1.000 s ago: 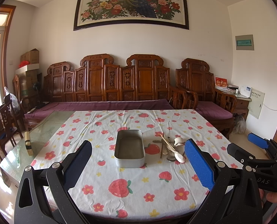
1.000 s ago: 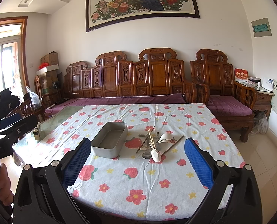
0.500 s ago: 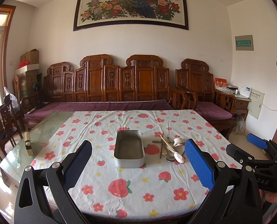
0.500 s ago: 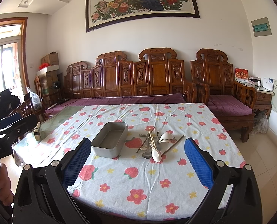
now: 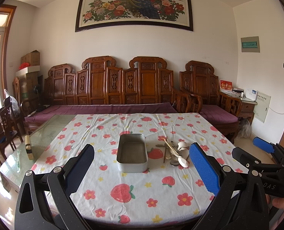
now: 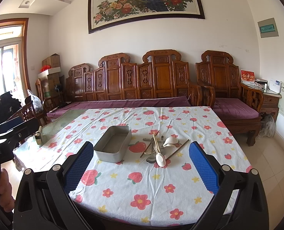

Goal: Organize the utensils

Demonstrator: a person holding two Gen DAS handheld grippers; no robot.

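Left wrist view
Left gripper point(image 5: 142, 167): held wide open with nothing between its blue pads, above the near edge of the bench point(image 5: 122, 207).
Metal tin point(image 5: 132, 153): seen straight ahead between the fingers, empty, its long axis running away from the camera.
Utensil pile point(image 5: 173, 152): found just to the right of the tin, lying on the flowered cloth; a white spoon point(image 5: 183, 161), pale chopsticks point(image 5: 170, 147) and a ceramic spoon point(image 5: 182, 145) are made out, crossed over one another.
Right gripper point(image 5: 264, 149): glimpsed at the right edge, spread open and holding nothing.

Right wrist view
Right gripper point(image 6: 142, 167): opened fully, empty, still short of the utensils.
Utensil pile point(image 6: 160, 147): placed almost dead ahead, slightly right of centre; most handles are laid roughly along the line of approach, the spoon bowl point(image 6: 160, 159) nearest.
Dark chopstick point(image 6: 177, 149): set diagonally, angled up to the right.
Metal tin point(image 6: 114, 143): positioned left of the pile, close beside it but not touching.

Deciding relation: the pile is judged nearer the right gripper, so a forward reach and a short carry leftward into the tin are called for.
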